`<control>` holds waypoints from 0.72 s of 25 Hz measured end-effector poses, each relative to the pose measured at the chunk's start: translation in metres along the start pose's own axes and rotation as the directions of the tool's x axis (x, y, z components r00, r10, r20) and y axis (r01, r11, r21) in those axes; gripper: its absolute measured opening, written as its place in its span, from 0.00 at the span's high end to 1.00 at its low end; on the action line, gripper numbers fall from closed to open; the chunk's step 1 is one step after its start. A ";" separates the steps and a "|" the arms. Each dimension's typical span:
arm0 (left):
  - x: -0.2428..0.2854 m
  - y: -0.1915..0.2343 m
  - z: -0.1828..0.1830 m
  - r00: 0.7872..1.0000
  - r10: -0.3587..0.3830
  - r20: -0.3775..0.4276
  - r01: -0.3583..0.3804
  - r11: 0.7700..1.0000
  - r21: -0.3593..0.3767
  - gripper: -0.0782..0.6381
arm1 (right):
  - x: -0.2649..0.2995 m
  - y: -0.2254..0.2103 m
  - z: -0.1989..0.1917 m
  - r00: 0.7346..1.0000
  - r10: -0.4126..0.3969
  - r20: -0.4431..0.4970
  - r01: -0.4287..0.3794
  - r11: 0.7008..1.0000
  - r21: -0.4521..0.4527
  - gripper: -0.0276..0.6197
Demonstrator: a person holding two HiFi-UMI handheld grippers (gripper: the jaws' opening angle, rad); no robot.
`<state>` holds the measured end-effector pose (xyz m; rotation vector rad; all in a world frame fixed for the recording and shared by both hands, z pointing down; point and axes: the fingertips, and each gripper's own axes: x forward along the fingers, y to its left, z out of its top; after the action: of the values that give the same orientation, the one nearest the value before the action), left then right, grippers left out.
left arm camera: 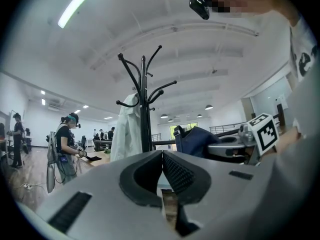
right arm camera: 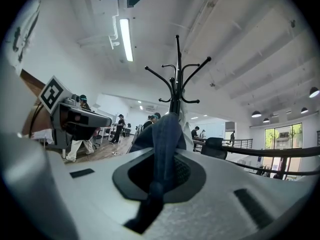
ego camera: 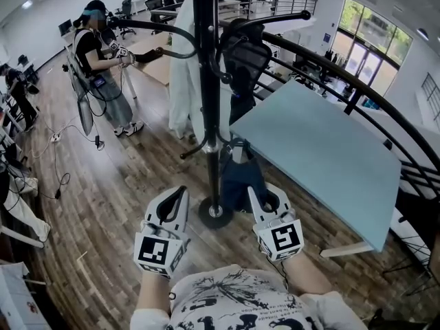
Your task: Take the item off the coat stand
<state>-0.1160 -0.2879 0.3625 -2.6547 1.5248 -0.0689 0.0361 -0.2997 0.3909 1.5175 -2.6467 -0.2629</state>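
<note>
The black coat stand (ego camera: 206, 81) rises in front of me, and a white coat (ego camera: 184, 74) hangs on its far side. A dark blue bag (ego camera: 240, 177) hangs low beside the pole, off the hooks. Its blue strap (right arm camera: 162, 139) runs between the jaws of my right gripper (ego camera: 257, 194), which is shut on it. The right gripper view has the stand's bare upper hooks (right arm camera: 176, 81) behind the strap. My left gripper (ego camera: 180, 192) is held beside it, left of the stand's base. It is shut, pads together, with nothing in it (left arm camera: 161, 156). The left gripper view also shows the bag (left arm camera: 197, 139).
A light blue table (ego camera: 323, 150) stands close on the right, with a black railing (ego camera: 385, 115) behind it. A black office chair (ego camera: 244, 53) stands behind the stand. A person (ego camera: 103, 67) works at a desk at the far left, and cables (ego camera: 62, 150) lie on the wooden floor.
</note>
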 end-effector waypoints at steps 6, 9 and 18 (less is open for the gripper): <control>0.003 -0.003 -0.002 1.000 -0.002 -0.007 0.002 1.000 -0.007 0.88 | -0.001 -0.002 0.007 1.000 0.005 0.024 -0.005 1.000 0.012 0.95; 0.002 -0.003 -0.003 1.000 0.002 -0.010 -0.002 1.000 -0.010 0.88 | 0.000 -0.002 0.007 1.000 0.002 0.024 -0.002 1.000 0.018 0.95; 0.004 0.000 -0.005 1.000 0.011 -0.011 -0.012 1.000 -0.019 0.88 | 0.006 -0.002 0.007 1.000 -0.001 0.026 -0.001 0.999 0.046 0.95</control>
<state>-0.1141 -0.2918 0.3680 -2.6643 1.5515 -0.0682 0.0341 -0.3052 0.3835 1.5378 -2.6911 -0.2252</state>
